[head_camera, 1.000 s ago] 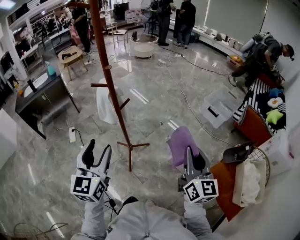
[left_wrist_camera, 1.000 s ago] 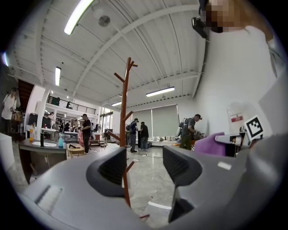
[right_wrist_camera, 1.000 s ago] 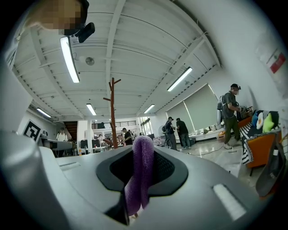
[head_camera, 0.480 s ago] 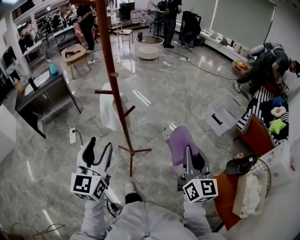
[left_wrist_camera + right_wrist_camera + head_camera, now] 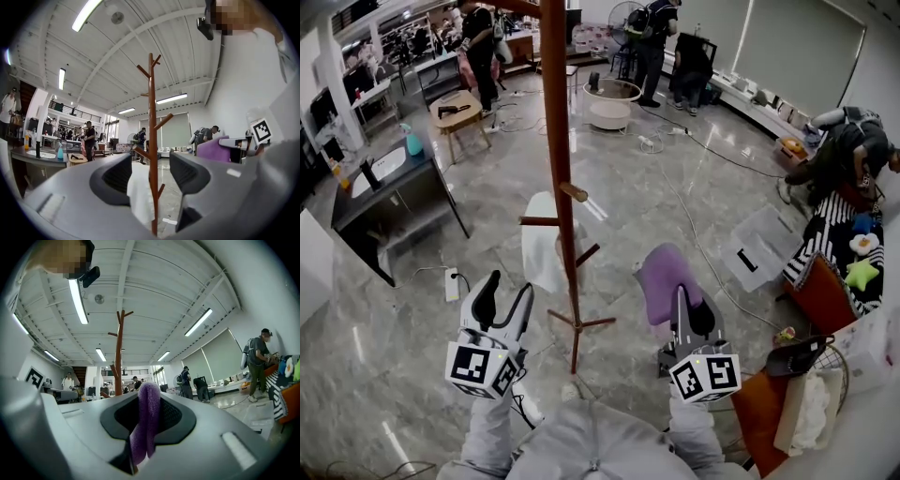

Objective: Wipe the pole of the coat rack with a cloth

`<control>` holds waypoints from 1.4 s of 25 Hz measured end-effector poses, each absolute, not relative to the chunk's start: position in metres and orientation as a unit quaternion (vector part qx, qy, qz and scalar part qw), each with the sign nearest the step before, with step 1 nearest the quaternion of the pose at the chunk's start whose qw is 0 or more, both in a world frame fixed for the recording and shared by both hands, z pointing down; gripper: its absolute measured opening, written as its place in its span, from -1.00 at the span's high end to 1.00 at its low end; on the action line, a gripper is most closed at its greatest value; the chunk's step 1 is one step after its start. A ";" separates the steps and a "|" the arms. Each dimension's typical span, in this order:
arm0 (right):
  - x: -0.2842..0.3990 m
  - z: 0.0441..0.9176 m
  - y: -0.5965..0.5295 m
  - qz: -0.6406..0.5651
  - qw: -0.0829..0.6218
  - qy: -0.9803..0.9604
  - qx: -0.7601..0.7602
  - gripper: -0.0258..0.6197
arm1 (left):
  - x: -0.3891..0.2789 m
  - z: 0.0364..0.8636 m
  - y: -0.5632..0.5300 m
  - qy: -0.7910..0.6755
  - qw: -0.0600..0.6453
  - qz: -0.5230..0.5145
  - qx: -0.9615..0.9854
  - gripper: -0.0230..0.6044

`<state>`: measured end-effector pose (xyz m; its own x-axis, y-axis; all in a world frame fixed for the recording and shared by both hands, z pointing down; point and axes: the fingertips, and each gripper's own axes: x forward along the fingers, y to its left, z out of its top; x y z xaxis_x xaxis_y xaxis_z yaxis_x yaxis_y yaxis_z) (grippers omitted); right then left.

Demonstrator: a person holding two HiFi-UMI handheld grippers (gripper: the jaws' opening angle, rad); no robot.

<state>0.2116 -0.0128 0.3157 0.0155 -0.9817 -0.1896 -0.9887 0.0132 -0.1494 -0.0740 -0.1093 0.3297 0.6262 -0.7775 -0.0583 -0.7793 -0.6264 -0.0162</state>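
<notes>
right tongs (image 5: 680, 305) pinching purple cloth (image 5: 661, 281), pole (image 5: 561, 169) leftward, not touching

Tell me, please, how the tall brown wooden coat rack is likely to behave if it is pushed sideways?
It would probably tip or rock: the tall brown wooden coat rack is slender and stands on short, narrow feet. The pole looks stiff, so it should lean whole rather than bend. On the glossy stone floor the feet may also slide.
</notes>
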 end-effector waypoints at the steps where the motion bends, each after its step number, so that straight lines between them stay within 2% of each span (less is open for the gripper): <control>1: 0.207 0.309 -0.023 0.020 0.123 0.702 -0.702 0.72 | -0.077 0.327 -0.119 0.430 0.022 0.024 -0.902 0.06; 7: 0.183 0.249 -0.080 0.093 0.135 0.710 -0.684 0.72 | -0.094 0.330 -0.166 0.415 0.022 0.025 -0.909 0.06; 14: 0.153 0.133 -0.119 0.238 0.152 0.711 -0.644 0.72 | -0.118 0.345 -0.196 0.423 0.003 0.026 -0.906 0.06; 21: 0.071 0.053 -0.138 0.400 0.096 0.715 -0.566 0.72 | -0.132 0.351 -0.208 0.439 -0.013 0.029 -0.898 0.06; 29: 0.010 0.054 -0.169 0.457 -0.047 0.744 -0.485 0.72 | -0.142 0.348 -0.209 0.477 -0.014 0.051 -0.877 0.06; 35: 0.015 0.081 -0.181 0.394 -0.044 0.803 -0.445 0.72 | -0.142 0.349 -0.209 0.500 -0.021 0.055 -0.864 0.06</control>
<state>0.0148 -0.1812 0.0808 -0.5992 -0.7498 -0.2806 -0.6807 0.2927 0.6715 -0.1417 -0.2085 0.3490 0.4934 -0.8666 -0.0748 -0.8620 -0.4986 0.0915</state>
